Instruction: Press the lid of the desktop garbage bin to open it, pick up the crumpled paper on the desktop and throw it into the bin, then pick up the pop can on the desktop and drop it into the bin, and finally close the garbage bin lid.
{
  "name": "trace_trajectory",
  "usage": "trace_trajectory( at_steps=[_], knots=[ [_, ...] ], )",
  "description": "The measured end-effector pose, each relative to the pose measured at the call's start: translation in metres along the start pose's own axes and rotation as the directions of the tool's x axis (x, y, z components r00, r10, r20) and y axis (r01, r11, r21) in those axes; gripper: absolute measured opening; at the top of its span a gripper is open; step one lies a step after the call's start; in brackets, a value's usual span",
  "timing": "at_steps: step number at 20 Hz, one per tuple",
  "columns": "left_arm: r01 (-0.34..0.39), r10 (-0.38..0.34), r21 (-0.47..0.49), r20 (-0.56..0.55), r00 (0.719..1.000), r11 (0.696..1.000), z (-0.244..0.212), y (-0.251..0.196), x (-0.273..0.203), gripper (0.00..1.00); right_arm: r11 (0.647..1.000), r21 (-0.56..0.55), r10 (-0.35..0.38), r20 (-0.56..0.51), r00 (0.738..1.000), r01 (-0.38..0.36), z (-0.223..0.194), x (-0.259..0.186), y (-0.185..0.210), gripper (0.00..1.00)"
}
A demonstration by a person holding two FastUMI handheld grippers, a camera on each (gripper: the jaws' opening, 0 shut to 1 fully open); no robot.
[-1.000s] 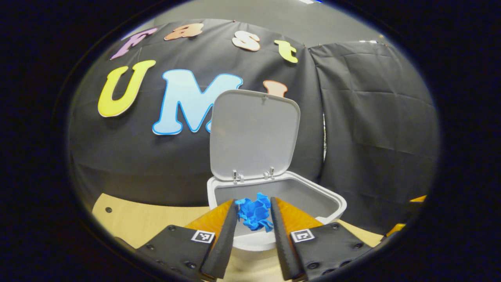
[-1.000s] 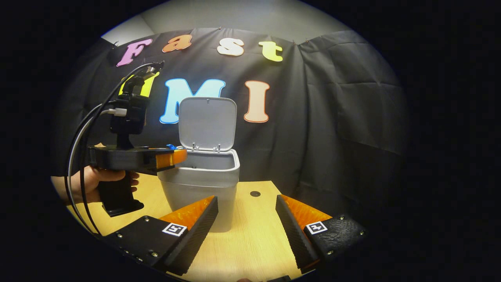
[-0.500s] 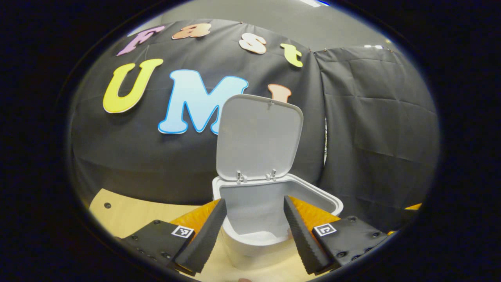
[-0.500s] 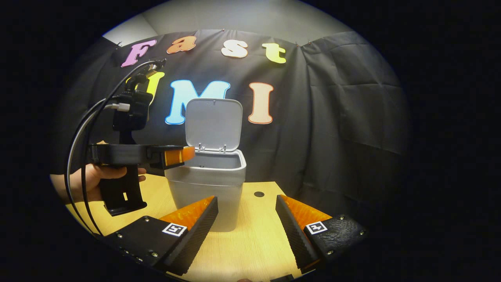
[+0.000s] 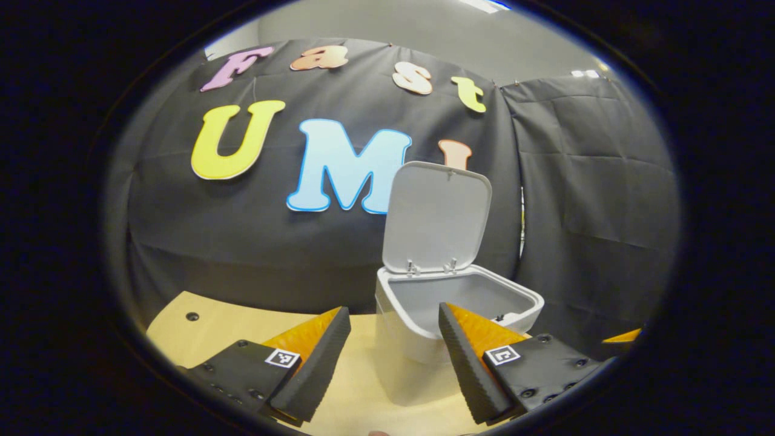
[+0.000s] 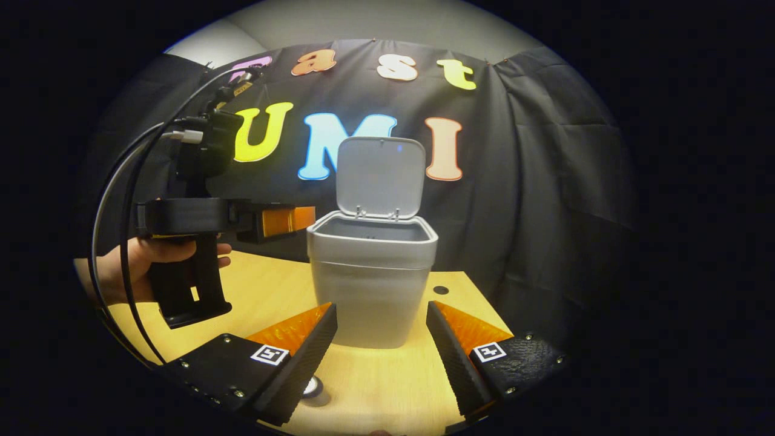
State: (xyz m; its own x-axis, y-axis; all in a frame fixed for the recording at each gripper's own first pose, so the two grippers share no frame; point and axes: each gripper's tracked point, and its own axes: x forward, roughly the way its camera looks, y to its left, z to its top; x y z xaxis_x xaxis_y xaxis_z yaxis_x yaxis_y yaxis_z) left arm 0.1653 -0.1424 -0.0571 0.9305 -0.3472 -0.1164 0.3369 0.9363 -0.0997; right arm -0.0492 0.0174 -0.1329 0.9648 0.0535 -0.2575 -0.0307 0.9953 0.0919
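While its lid (image 6: 379, 175) stands upright on the rear hinges, the garbage bin (image 6: 371, 283) sits open on the wooden desktop (image 6: 387, 375), close to the black cloth wall behind it; its inside cannot be seen from the right gripper view, and in the left gripper view the visible part of the bin (image 5: 424, 330) interior looks bare. The left gripper (image 5: 393, 330) hangs with its fingers spread wide and nothing between them, level with the bin's rim and to one side of it. In the right gripper view that same left gripper (image 6: 289, 219) is held by a hand (image 6: 136, 266), apart from the bin. The right gripper (image 6: 381, 321) is also spread wide and empty, low over the desktop before the bin. A small round metallic top (image 6: 313, 386), possibly the pop can, peeks beside its finger.
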Motion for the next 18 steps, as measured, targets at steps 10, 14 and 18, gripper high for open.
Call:
trace_trajectory(
  at_steps=[10,14,18],
  knots=[
    [-0.138,0.137,0.026,0.055,0.989,0.99,0.021,0.045,-0.071,1.0,0.985,-0.021,0.171,-0.061,0.983,-0.173,-0.03,0.009,0.056,0.95],
    [-0.191,0.189,0.018,0.065,0.98,0.981,0.019,0.06,-0.1,1.0,0.974,-0.012,0.221,-0.131,0.967,-0.224,-0.053,0.012,0.072,0.95],
    [-0.233,0.233,0.003,0.052,0.971,0.972,0.011,0.074,-0.126,1.0,0.967,0.001,0.251,-0.193,0.949,-0.256,-0.072,0.017,0.082,0.95]
  ],
)
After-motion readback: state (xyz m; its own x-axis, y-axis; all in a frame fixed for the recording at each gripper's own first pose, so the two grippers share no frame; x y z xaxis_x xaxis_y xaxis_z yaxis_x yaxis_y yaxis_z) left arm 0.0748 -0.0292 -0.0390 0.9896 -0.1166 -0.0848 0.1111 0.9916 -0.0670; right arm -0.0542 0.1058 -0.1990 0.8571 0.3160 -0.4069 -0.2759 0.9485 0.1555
